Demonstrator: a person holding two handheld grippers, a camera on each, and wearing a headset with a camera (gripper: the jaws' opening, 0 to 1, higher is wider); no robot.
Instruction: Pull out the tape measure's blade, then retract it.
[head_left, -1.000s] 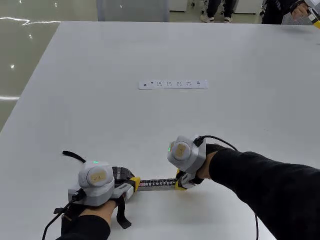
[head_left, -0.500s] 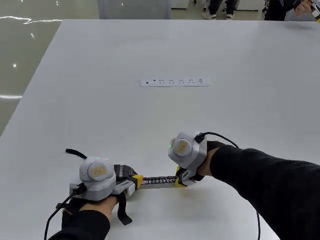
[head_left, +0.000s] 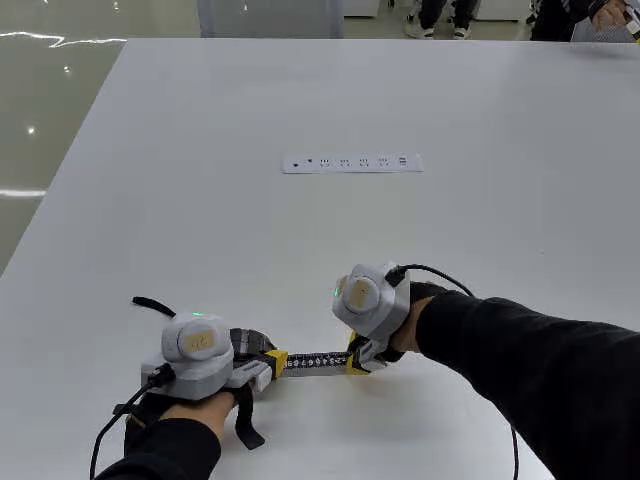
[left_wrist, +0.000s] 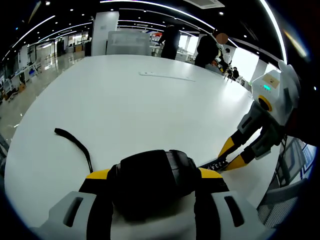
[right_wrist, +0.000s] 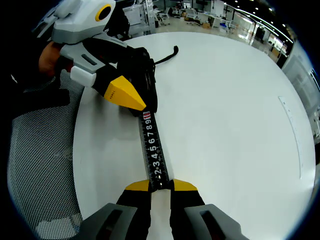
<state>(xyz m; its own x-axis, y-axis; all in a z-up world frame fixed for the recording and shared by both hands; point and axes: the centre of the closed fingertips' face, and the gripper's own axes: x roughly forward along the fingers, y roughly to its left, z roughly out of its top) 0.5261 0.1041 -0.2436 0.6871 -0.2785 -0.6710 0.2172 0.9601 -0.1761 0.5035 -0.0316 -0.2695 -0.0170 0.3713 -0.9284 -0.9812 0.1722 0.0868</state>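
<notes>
Blade (right_wrist: 152, 145) slightly shorter than before; my right gripper (right_wrist: 161, 186) pinches its tip, left gripper (left_wrist: 155, 176) clamps tape measure case (left_wrist: 150, 192); retraction likely.

Left gripper (head_left: 268, 364) at lower left, fingers closed around black tape measure (head_left: 248, 345). Short stretch of blade (head_left: 315, 360) runs right to right gripper (head_left: 356, 364), which pinches its end. Black strap (head_left: 152, 306) lies on white tabletop (head_left: 300, 250) near left gripper. White power strip (head_left: 352, 162) well beyond, mid-tabletop.
</notes>
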